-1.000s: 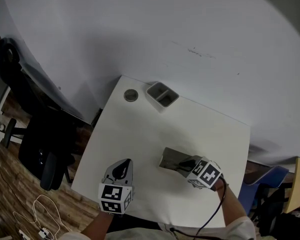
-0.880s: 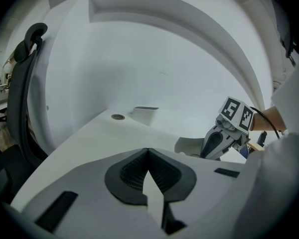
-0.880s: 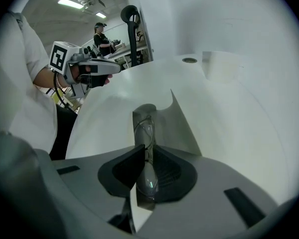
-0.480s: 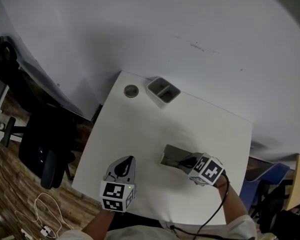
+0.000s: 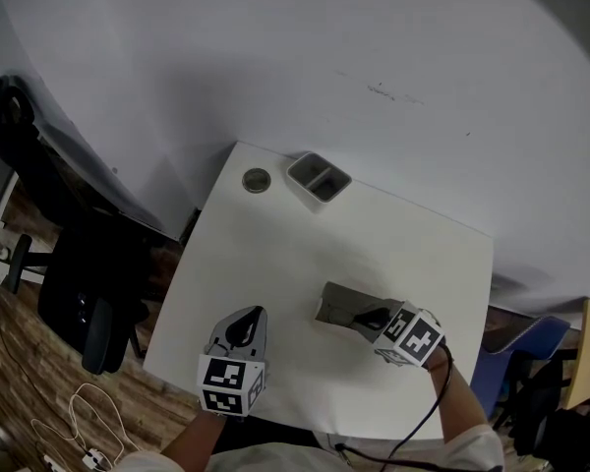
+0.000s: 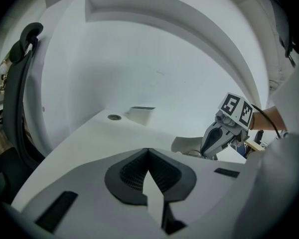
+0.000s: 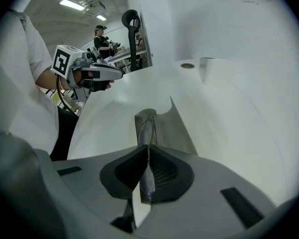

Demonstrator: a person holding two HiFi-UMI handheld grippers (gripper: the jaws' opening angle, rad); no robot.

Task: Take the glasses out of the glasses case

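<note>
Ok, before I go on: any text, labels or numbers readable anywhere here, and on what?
No readable text in any view.
Cubes on the left gripper and right gripper: black-and-white square markers only, no letters or digits.
Glasses case: no print visible.
Wall: faint marks, too small to read.

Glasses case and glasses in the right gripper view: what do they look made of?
Glasses case: pale grey, matte and smooth; likely stiff plastic or leatherette, cannot tell which. Glasses: thin glinting rim, probably metal, round a clear lens of glass or plastic, held edge-on in the right gripper.
</note>
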